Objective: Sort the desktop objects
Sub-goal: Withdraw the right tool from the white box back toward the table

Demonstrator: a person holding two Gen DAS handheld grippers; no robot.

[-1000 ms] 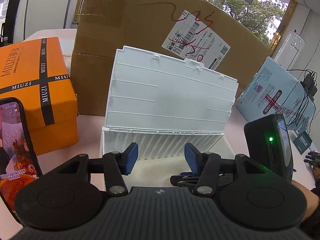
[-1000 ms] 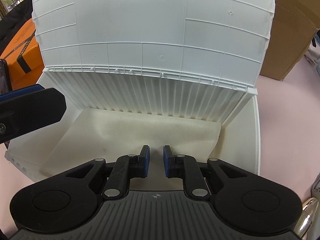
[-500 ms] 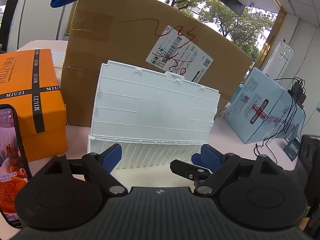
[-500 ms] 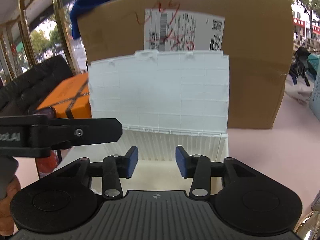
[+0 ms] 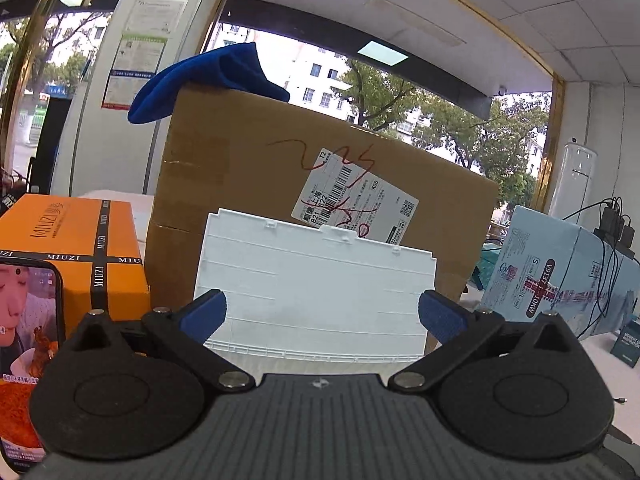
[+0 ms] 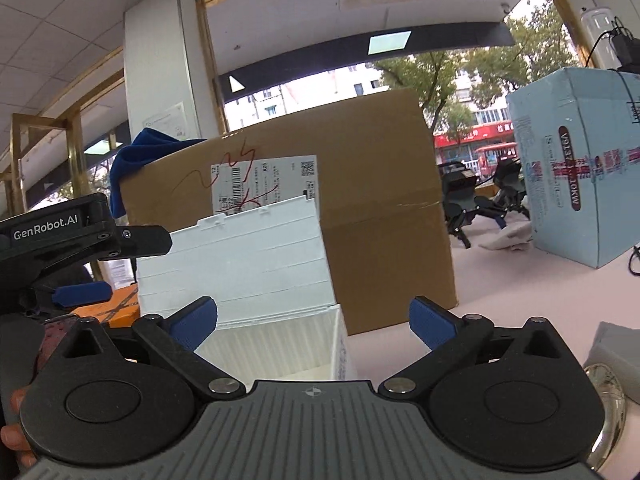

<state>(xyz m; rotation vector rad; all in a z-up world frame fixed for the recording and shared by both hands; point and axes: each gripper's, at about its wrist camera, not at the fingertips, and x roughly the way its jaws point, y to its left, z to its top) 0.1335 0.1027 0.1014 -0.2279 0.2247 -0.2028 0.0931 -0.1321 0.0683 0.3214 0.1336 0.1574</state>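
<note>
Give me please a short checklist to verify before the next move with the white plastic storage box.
1. Left gripper open and holding nothing: ok.
2. Right gripper open and holding nothing: ok.
3. Ribbed lid of the white plastic storage box raised, leaning back toward the brown cardboard carton: ok.
4. Box contents: cannot tell.
5. Next object to sort within view: cannot tell.
</note>
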